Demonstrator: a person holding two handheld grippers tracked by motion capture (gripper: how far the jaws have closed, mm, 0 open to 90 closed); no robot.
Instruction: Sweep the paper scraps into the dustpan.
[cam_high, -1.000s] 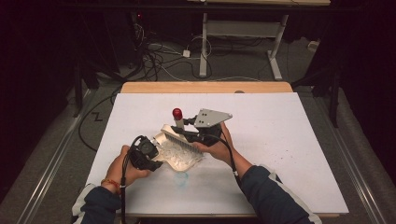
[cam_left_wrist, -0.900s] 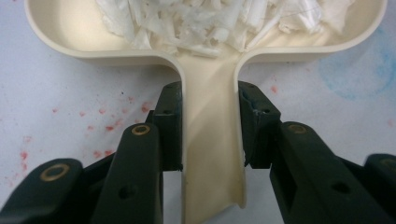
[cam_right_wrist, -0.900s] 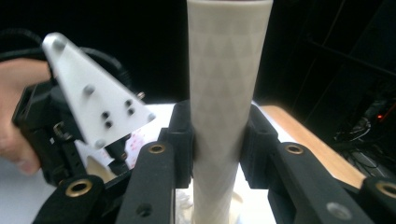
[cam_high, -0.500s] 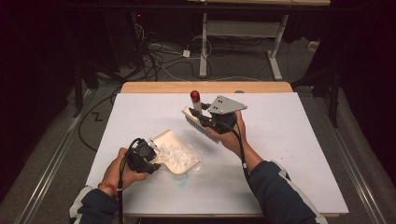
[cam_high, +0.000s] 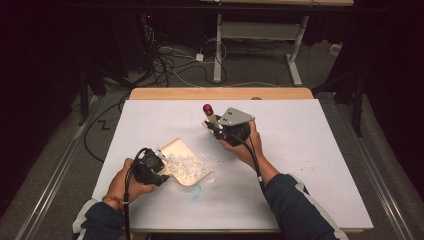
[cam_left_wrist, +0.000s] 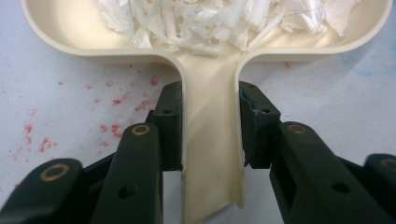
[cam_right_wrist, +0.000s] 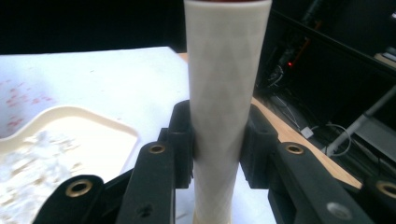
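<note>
The dustpan (cam_high: 186, 162) lies flat on the tabletop (cam_high: 310, 150), near its front edge. The left hand-held gripper (cam_high: 162, 167) is closed on its handle, probably to keep it steady so the white shreds (cam_left_wrist: 219, 21) inside do not slide out. The right hand-held gripper (cam_high: 216, 126) is clamped on the pale handle of a brush (cam_high: 210, 116) with a red tip, and holds it raised and apart from the dustpan, likely ready for more sweeping. A few scraps (cam_high: 209, 156) lie loose beside the dustpan. I count one dustpan, one brush, two hand-held grippers.
</note>
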